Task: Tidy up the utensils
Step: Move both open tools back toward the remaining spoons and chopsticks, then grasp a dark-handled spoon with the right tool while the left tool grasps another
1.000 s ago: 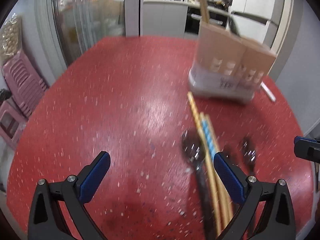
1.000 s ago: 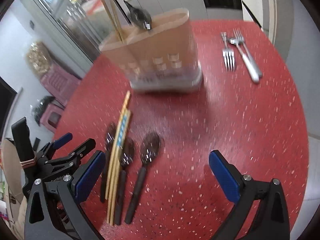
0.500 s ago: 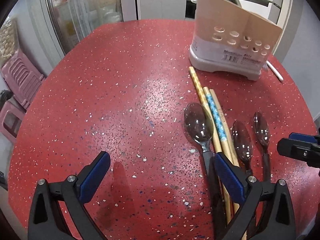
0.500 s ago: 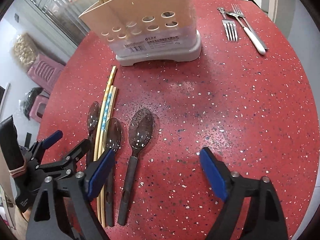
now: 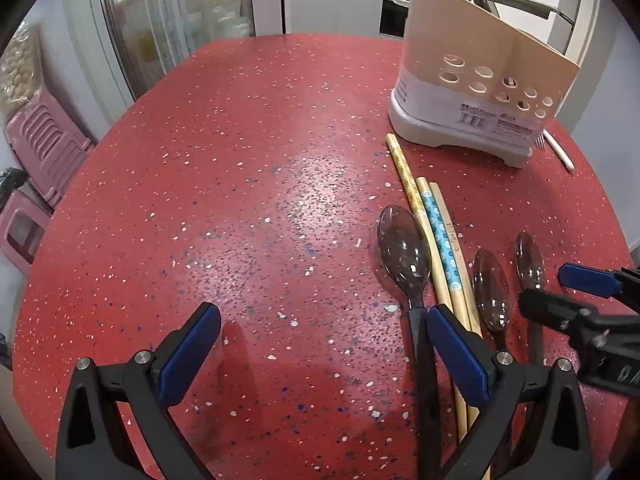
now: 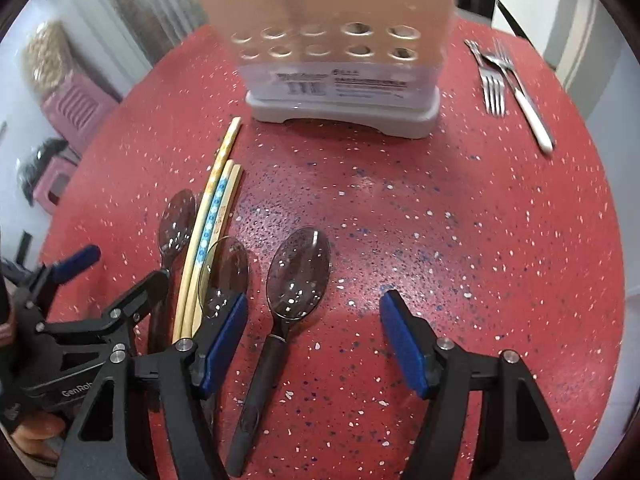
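Red speckled tabletop (image 5: 248, 208) fills both wrist views, with kitchen cabinets and glass doors behind it. Over it, the right gripper (image 6: 312, 344) has just been narrowing its jaws, yet they stand apart with no pad pressing anything; the black handle of the nearest dark spoon (image 6: 298, 272) lies on the table between them. The left gripper (image 5: 320, 352) gapes wide over bare table, its right pad just beside another dark spoon (image 5: 404, 252). Three chopsticks (image 6: 218, 216) lie side by side between the spoons, one seemingly under a third spoon's bowl (image 6: 224, 272). Beyond them stands the beige utensil holder (image 6: 340, 52) on its grey base. Forks (image 6: 494, 80) lie well apart to its right.
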Demonstrator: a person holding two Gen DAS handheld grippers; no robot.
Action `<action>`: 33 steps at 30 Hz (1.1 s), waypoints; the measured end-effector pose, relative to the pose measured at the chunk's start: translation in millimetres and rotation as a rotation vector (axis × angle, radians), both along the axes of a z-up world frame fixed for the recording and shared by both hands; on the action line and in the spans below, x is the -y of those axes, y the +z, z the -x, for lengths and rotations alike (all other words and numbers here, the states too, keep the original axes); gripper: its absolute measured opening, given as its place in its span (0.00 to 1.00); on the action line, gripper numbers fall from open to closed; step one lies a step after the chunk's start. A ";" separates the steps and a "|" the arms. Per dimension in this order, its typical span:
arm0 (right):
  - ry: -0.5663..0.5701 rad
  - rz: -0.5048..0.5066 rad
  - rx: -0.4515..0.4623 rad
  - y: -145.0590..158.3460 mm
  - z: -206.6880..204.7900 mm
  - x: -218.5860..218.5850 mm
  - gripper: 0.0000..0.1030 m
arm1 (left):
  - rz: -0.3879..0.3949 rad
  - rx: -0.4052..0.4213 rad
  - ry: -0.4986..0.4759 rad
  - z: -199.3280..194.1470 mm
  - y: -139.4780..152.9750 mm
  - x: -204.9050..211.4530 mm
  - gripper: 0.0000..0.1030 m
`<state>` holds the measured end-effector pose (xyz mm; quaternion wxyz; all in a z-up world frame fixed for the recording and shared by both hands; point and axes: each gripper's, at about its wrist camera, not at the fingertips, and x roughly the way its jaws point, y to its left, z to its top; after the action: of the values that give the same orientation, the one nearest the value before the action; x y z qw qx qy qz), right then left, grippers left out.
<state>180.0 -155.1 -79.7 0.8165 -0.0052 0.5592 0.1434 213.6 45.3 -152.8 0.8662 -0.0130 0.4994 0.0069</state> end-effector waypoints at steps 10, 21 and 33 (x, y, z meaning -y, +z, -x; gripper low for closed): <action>0.024 0.067 0.051 1.9 6.2 4.6 0.31 | -0.008 -0.024 -0.025 -4.3 4.1 9.7 1.00; 0.019 -0.073 0.048 -0.4 8.1 34.3 0.11 | -0.008 -0.085 -0.116 -16.5 15.0 28.9 0.88; 0.069 -0.119 -0.037 -4.7 -6.2 46.0 0.16 | -0.026 -0.189 -0.160 -22.8 25.0 44.6 0.76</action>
<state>186.2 -201.2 -84.3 0.7996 0.0266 0.5641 0.2044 236.4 0.7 -127.8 0.8132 0.0389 0.5781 -0.0548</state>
